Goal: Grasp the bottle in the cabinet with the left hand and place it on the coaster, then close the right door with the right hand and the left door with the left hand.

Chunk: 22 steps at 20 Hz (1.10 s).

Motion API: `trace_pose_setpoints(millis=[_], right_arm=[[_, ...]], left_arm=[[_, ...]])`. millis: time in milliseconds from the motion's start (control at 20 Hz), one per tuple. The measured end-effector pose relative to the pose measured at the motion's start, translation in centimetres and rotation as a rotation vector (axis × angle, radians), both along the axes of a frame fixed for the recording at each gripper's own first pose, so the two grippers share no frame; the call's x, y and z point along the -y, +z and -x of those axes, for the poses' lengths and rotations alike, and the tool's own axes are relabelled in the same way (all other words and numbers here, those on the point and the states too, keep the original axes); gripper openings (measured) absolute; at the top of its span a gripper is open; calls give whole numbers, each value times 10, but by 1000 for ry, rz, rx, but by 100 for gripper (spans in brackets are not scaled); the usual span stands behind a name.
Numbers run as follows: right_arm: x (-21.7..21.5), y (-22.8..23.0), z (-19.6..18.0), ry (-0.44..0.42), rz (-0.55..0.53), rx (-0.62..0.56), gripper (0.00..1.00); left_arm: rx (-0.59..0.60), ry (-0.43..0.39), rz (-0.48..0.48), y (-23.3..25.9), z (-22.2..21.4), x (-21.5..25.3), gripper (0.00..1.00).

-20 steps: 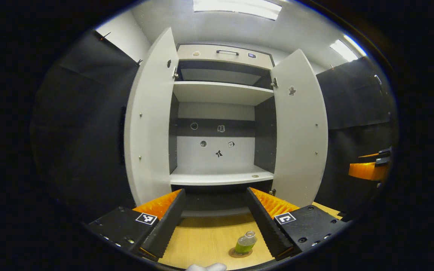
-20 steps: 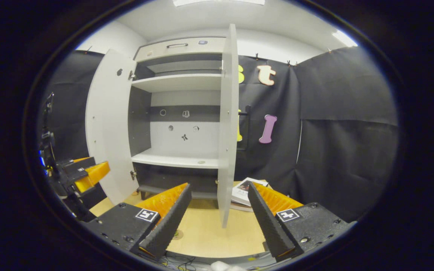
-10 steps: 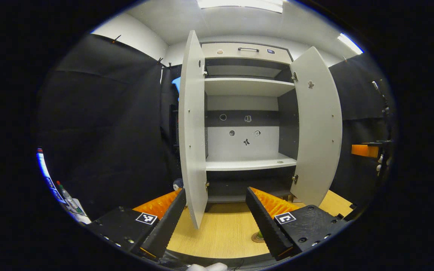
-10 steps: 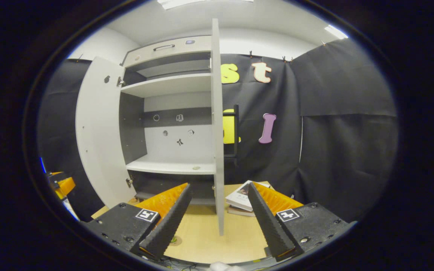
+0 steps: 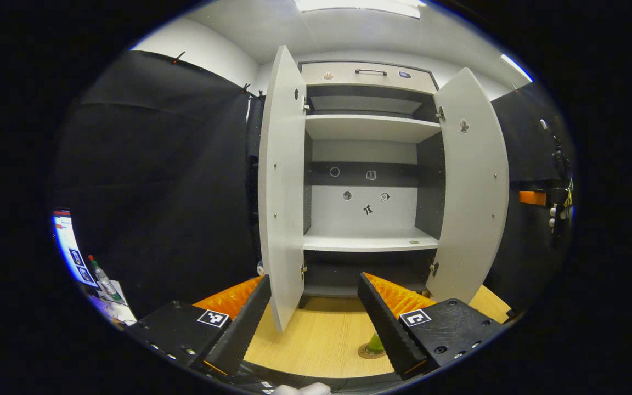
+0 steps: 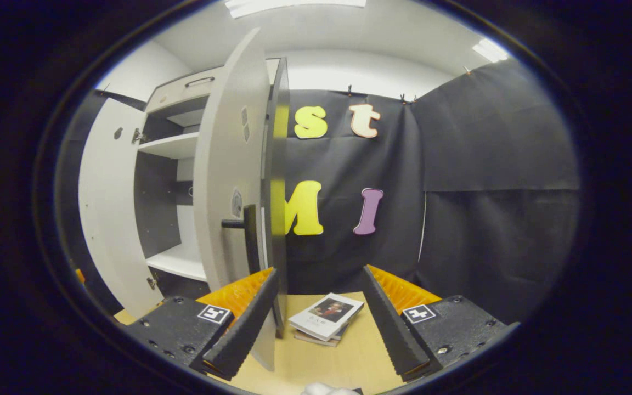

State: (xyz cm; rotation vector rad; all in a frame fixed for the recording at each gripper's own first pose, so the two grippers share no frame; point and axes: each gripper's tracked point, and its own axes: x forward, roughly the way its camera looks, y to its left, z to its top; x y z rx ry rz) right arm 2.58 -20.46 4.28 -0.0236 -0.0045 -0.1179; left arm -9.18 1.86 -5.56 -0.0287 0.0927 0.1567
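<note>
Bottle (image 5: pixel 375 343): in the left gripper view it is standing upright on the coaster (image 5: pixel 370 353) at about 5 o'clock, on the wooden tabletop (image 5: pixel 316 340) in front of the cabinet; green liquid visible, the rest hidden behind the gripper's right finger. I am judging the placing step done.

Left gripper (image 5: pixel 314 311): jaws spread wide, nothing between them. It is hanging back from the cabinet, facing the open shelves; probably waiting its turn, since the left door comes last.

Left door (image 5: pixel 282 186): standing open at about 11 o'clock in the left gripper view, its lower edge near the gripper's left finger but I cannot tell whether they are touching.

Right door (image 6: pixel 228 181): in the right gripper view its outer face with the dark bar handle (image 6: pixel 244 237) is showing at about 10 o'clock, so the camera is sitting on the outside of the door, a fit position for pushing it shut.

Right gripper (image 6: pixel 319 323): jaws wide apart, holding nothing. The door's lower edge is lying just beside its left finger; contact cannot be told.

Shelf (image 5: pixel 368 241): bare apart from a small round mark at its right end.

Books (image 6: pixel 324 317): lying flat on the tabletop between the right gripper's fingers, clear of the door's swing as far as I can judge.

Step in hand: closing the right door.
</note>
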Motion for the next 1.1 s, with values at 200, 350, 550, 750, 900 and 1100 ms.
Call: trace_pose_setpoints(millis=[200, 350, 550, 750, 900, 1100], right_arm=[[-10, 6, -30, 114, -14, -9, 99], [-17, 5, -42, 190, 1, -18, 98], [-25, 6, -46, 261, 8, -30, 96], [-35, 6, -46, 280, 17, -42, 96], [-52, 5, -44, 299, 1, -51, 96], [-83, 0, -45, 309, 1, -68, 96]], left_arm=[[9, 45, 3, 8, -3, 15, 94], [7, 71, 4, 10, -8, 25, 97], [1, 99, -14, 13, -12, 36, 97], [-14, 97, -8, 10, -18, 42, 97], [-10, 87, -9, 10, -21, 40, 97], [4, 63, -10, 12, -31, 30, 97]])
